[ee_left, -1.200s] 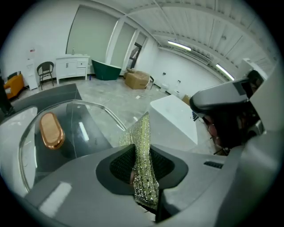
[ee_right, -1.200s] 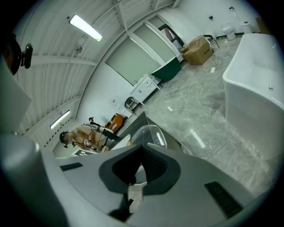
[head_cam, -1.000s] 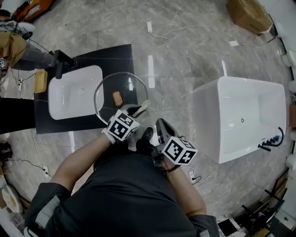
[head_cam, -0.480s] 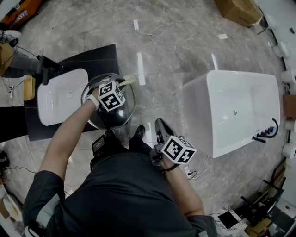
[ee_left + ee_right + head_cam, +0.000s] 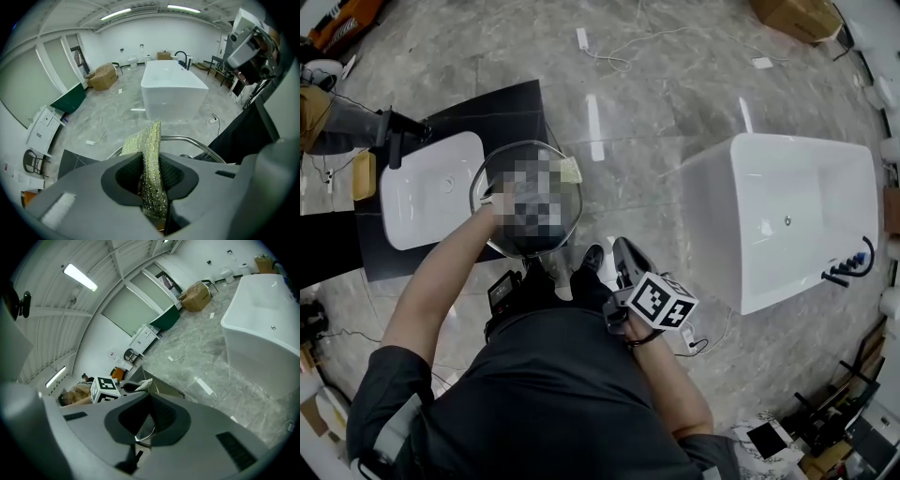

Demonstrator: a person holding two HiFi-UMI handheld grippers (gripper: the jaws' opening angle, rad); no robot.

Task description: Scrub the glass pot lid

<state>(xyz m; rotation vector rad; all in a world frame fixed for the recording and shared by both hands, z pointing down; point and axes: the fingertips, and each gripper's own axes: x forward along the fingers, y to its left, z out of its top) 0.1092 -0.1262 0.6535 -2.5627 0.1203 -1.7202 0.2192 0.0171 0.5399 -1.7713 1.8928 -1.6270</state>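
The glass pot lid (image 5: 570, 211), round with a metal rim, hangs over the front edge of the black counter; what holds it up is hidden. My left gripper (image 5: 151, 164) reaches over the lid and is shut on a glittery green scrub pad (image 5: 149, 154). A mosaic patch covers most of that gripper in the head view, where the pad (image 5: 571, 170) pokes out at the lid's far right rim. The lid's rim (image 5: 192, 141) curves just beyond the jaws. My right gripper (image 5: 623, 251) hangs close to my body, right of the lid, shut and empty (image 5: 151, 401).
A white basin (image 5: 427, 192) with a black tap (image 5: 398, 131) sits in the black counter (image 5: 516, 108) at the left. A wooden dish (image 5: 362, 176) lies beside it. A white bathtub (image 5: 797, 216) stands at the right. Cables (image 5: 628, 47) and a cardboard box (image 5: 802, 14) lie on the marble floor.
My left gripper carried the scrub pad from near my body up and left onto the lid, then shifted slightly right. The right gripper has stayed where it was.
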